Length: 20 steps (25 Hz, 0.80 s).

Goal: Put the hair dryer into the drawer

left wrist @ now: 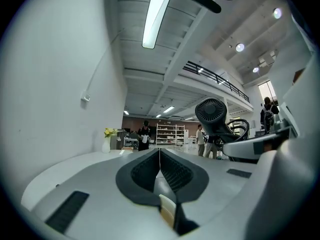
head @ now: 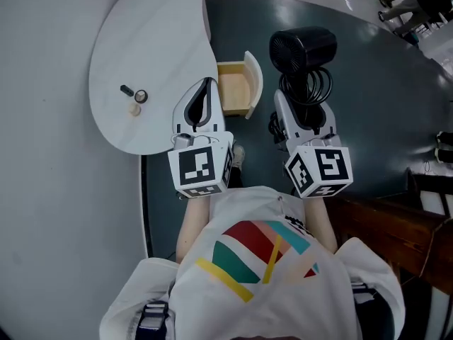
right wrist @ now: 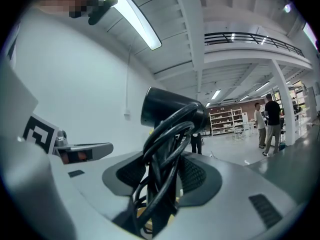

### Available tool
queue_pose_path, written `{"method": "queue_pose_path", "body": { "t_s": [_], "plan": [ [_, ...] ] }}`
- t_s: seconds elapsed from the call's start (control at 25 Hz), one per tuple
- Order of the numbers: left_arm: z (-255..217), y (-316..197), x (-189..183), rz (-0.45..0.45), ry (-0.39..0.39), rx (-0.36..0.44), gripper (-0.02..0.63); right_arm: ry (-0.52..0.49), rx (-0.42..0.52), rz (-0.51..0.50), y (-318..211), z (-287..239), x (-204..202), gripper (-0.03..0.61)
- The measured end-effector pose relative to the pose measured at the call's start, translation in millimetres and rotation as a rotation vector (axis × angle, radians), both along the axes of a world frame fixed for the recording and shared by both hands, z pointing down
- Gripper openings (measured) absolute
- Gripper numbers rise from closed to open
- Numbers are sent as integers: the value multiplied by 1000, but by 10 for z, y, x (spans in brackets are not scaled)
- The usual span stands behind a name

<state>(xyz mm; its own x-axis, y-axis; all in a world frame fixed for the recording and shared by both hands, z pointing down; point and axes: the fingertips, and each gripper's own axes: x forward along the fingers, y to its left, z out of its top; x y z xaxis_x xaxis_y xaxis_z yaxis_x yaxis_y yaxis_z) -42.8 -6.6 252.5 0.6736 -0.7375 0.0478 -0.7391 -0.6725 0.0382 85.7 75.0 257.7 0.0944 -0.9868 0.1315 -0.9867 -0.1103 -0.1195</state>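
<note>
The black hair dryer [head: 303,48] hangs over the dark floor, its handle and coiled cable [head: 311,87] clamped in my right gripper [head: 306,99]. In the right gripper view the dryer's barrel [right wrist: 172,109] stands above the jaws and the cable loops [right wrist: 165,154] fill the gap of my right gripper [right wrist: 162,171]. The small wooden drawer [head: 237,87] stands pulled open from under the white round table [head: 163,41], just left of the dryer. My left gripper [head: 206,85] lies over the table's edge beside the drawer, shut and empty. Its jaws meet in my left gripper's [left wrist: 159,151] own view, with the dryer [left wrist: 215,115] at the right.
A dark pin [head: 127,90], a ring [head: 141,96] and a beige knob [head: 134,109] lie on the table. A brown wooden bench [head: 386,225] stands at the lower right, black equipment [head: 417,2] at the top right. People [right wrist: 272,121] stand far off in the hall.
</note>
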Motion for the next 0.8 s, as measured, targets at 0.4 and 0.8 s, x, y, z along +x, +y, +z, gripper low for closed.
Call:
{"method": "queue_pose_path", "body": {
  "t_s": [0.4, 0.8],
  "plan": [
    [80, -1088, 429, -6, -20, 40, 20, -16, 23, 30, -942, 91, 432, 204],
    [73, -1439, 704, -17, -35, 23, 20, -53, 3, 34, -1283, 154, 741, 204]
  ]
}}
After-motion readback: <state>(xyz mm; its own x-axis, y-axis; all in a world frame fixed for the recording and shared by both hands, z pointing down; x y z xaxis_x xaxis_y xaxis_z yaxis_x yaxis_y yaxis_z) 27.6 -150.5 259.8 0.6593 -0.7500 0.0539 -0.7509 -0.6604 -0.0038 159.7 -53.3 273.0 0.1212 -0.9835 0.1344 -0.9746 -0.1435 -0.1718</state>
